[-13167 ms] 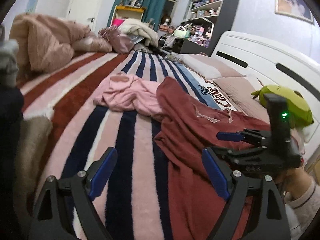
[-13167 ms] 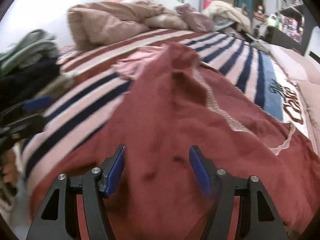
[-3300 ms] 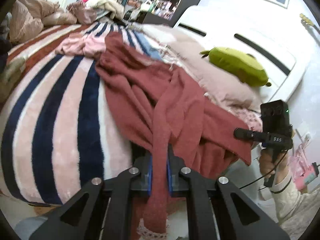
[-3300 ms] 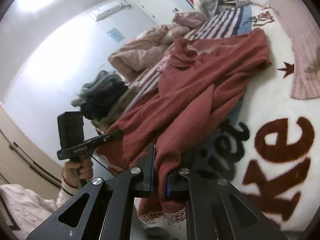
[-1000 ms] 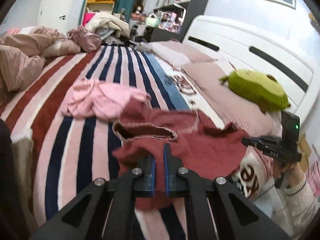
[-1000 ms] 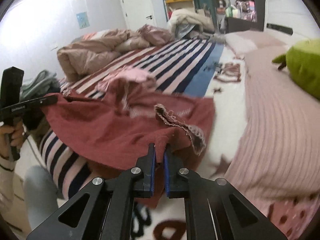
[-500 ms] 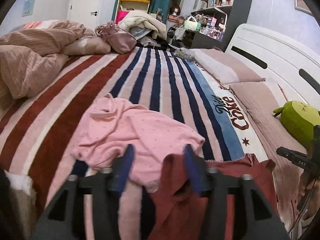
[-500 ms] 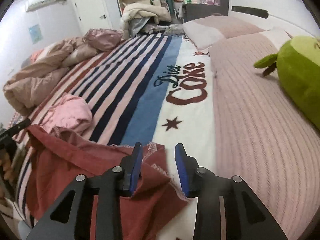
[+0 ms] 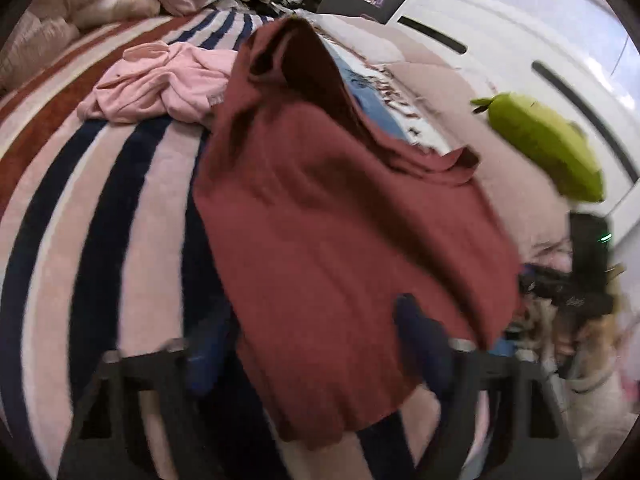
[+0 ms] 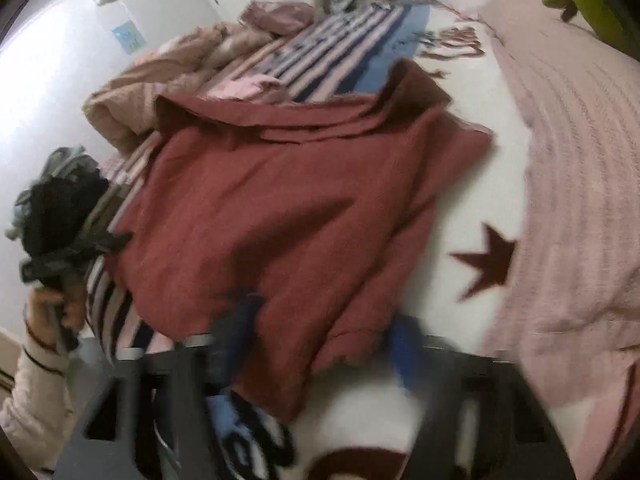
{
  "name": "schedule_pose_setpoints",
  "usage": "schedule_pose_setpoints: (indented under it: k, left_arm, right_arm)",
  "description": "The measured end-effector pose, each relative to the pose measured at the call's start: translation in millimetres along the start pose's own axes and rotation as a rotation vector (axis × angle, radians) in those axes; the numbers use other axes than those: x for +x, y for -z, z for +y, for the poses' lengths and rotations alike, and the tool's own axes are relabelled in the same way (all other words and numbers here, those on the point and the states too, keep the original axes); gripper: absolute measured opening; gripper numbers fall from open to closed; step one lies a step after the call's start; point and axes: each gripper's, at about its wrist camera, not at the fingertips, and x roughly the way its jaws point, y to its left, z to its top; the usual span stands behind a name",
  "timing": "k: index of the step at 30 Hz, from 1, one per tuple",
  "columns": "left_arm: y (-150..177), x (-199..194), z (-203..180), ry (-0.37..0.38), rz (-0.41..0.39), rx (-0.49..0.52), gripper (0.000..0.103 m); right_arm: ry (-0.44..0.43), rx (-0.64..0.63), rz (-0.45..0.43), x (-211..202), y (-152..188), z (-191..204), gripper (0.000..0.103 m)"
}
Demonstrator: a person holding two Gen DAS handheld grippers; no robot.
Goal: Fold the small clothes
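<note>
Left wrist view: the left claw (image 9: 316, 350) is spread, its jaws having just narrowed a little, and the near hem of the red garment (image 9: 332, 216) lies between the blurred blue pads (image 9: 420, 332) without being pinched. The garment stretches away ahead of the claw across the striped blanket (image 9: 100, 208) on the bed, its far end raised in a peak. Ahead and to the left lies a crumpled pink garment (image 9: 160, 84), touching the red one's far left edge. To the left of the claw the blanket is bare. Ahead to the right sits a green plush toy (image 9: 548, 148) against the white headboard (image 9: 520, 40); to the right is the right claw (image 9: 560, 292).

Right wrist view: the right claw (image 10: 320, 340) is also spread, jaws just narrowed, with the red garment's (image 10: 288, 208) frayed corner between the pads, not gripped. To the right is white blanket with a red star (image 10: 484, 260), then a pink knitted cover (image 10: 580, 180). At left, a sleeved hand (image 10: 52, 304) holds the left claw (image 10: 72, 248) at the bed's edge.
</note>
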Motion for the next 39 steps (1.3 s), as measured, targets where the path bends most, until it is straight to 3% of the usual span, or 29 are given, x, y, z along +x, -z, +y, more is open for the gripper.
schedule_pose_setpoints:
  k: [1, 2, 3, 5, 7, 12, 13, 15, 16, 17, 21, 24, 25, 28, 30, 33, 39]
  left_arm:
    - [3.0, 1.6, -3.6, 0.007, 0.006, -0.001, 0.019]
    - [5.8, 0.0, -6.5, 0.027, 0.010, -0.011, 0.011]
    - [7.5, -3.8, -8.2, 0.034, 0.009, -0.009, 0.009]
    - [15.2, -22.6, -17.4, 0.005, -0.026, 0.040, 0.008]
    - [27.7, -42.7, -20.7, 0.041, -0.031, 0.054, 0.008]
    - [78.2, -79.2, -24.9, 0.128, 0.057, 0.063, 0.011]
    - [81.9, -78.0, -27.9, 0.123, 0.074, 0.071, 0.015]
    - [86.5, -81.5, -26.8, 0.085, 0.089, 0.100, 0.034]
    - [83.4, -85.9, -25.6, 0.067, 0.076, 0.118, 0.051]
    - [78.5, -93.3, -23.8, 0.034, 0.033, 0.132, 0.058]
    - [48.2, -111.8, -15.5, -0.029, -0.079, 0.124, 0.058]
    - [18.9, -101.7, -16.3, -0.017, -0.117, 0.138, 0.058]
    - [9.9, -92.6, -18.8, -0.006, -0.112, 0.137, 0.054]
    - [-8.9, -61.5, -20.2, 0.024, -0.049, 0.132, 0.011]
    - [-18.2, -40.3, -19.8, 0.018, -0.011, 0.145, 0.008]
    - [-26.9, -15.8, -16.4, 0.006, 0.024, 0.151, 0.008]
    - [-74.3, 22.0, 13.2, -0.160, -0.011, 0.093, 0.008]
  right_arm:
    - [-0.015, 0.009, -0.005, 0.7, 1.0, 1.6, 0.017]
    - [-0.006, 0.006, -0.019, -0.1, 2.2, 3.7, 0.015]
    - [0.007, -0.010, -0.027, -3.5, 4.4, 6.9, 0.011]
    - [0.006, -0.038, -0.035, -14.9, 12.3, 14.1, 0.010]
    - [-0.052, -0.037, -0.035, -29.9, 19.0, 16.9, 0.009]
    - [-0.165, -0.040, 0.047, -57.1, 55.3, 26.7, 0.011]
    - [-0.154, -0.045, 0.079, -57.0, 60.3, 28.3, 0.016]
    - [-0.066, -0.072, 0.102, -55.9, 60.8, 31.7, 0.020]
    - [-0.023, -0.094, 0.075, -60.4, 56.6, 33.7, 0.026]
    - [-0.007, -0.104, 0.040, -66.5, 51.5, 35.1, 0.026]
    - [0.018, -0.096, -0.104, -88.4, 21.0, 34.5, 0.025]
    - [0.000, -0.129, -0.107, -80.7, -2.3, 36.1, 0.005]
    - [-0.002, -0.150, -0.081, -69.0, -10.0, 39.1, 0.005]
    - [-0.008, -0.148, 0.005, -37.4, -12.9, 34.4, 0.004]
    - [0.013, -0.139, 0.083, -6.5, -13.0, 28.1, 0.004]
    - [0.051, -0.152, 0.122, 16.3, -13.8, 21.0, 0.003]
    - [0.174, -0.120, 0.007, 23.2, -56.6, -1.5, 0.000]
